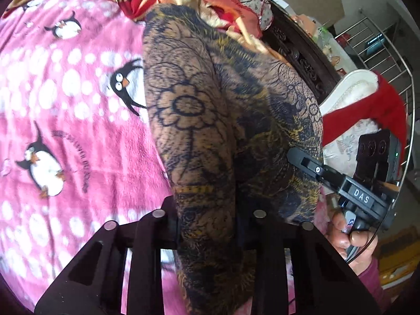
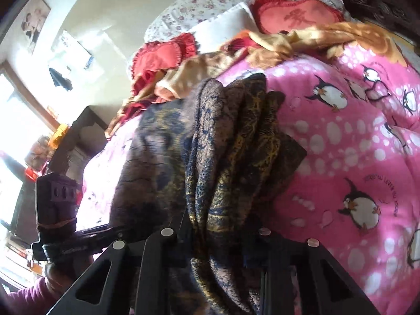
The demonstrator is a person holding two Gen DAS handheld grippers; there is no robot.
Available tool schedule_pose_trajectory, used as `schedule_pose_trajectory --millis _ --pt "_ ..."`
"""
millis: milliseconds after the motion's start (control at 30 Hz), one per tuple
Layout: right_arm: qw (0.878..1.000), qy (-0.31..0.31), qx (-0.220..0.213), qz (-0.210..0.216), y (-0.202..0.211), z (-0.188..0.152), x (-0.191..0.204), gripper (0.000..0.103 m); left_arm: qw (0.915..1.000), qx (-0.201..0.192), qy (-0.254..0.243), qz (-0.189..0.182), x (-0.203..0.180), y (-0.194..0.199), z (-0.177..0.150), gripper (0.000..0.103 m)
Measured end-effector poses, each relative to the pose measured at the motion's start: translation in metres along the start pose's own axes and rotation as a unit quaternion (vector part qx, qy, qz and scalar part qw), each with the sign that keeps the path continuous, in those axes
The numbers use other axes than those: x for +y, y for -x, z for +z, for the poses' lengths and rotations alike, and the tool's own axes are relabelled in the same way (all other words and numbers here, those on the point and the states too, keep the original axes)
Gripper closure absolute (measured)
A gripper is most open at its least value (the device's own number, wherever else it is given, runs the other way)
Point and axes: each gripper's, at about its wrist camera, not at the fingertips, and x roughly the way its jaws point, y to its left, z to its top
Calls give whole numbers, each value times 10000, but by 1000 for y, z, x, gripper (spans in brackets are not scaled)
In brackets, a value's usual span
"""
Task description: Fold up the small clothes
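— Right, left wrist view first: what between the fingers?
— Patterned garment (image 1: 210,120), brown with dark blue flowers and yellow threads, bunched between the fingers of the left gripper (image 1: 210,219) and pinched there. Draped forward from the fingers over the pink penguin blanket (image 1: 65,105) on the bed.
— And off to the right of those fingers?
— Right gripper (image 1: 302,157), with one black finger (image 1: 309,164) laid against the garment's right edge; a hand (image 1: 349,239) in a magenta sleeve wrapped round its handle. Beyond it, a red cloth (image 1: 372,110) over a white chair.
— Now the right wrist view?
— Same garment (image 2: 231,157), gathered into thick folds and clamped between the fingers of the right gripper (image 2: 215,232). Pink blanket (image 2: 354,144) to the right of the fingers, red frilled cushions (image 2: 296,15) farther ahead.
— Left of those fingers?
— Left gripper (image 2: 115,229), its tip under the garment's edge, fingertips hidden by cloth.
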Motion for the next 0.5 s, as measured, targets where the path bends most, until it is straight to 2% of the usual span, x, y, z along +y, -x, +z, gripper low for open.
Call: schedule_pose_trajectory --millis 167,367,467,500 --pt "9994 70 18 343 24 -13 42 78 9996 -8 -240 149 -13 50 -16 77" --pt "9957 -180 429 802 20 -65 77 78 9981 248 -223 522 2 97 -67 77" --pt "9946 -255 776 636 -6 -96 81 74 9955 450 -150 815 18 96 -96 77" --pt "9946 -228 902 450 -14 -103 82 64 9945 522 -103 904 24 92 -102 77"
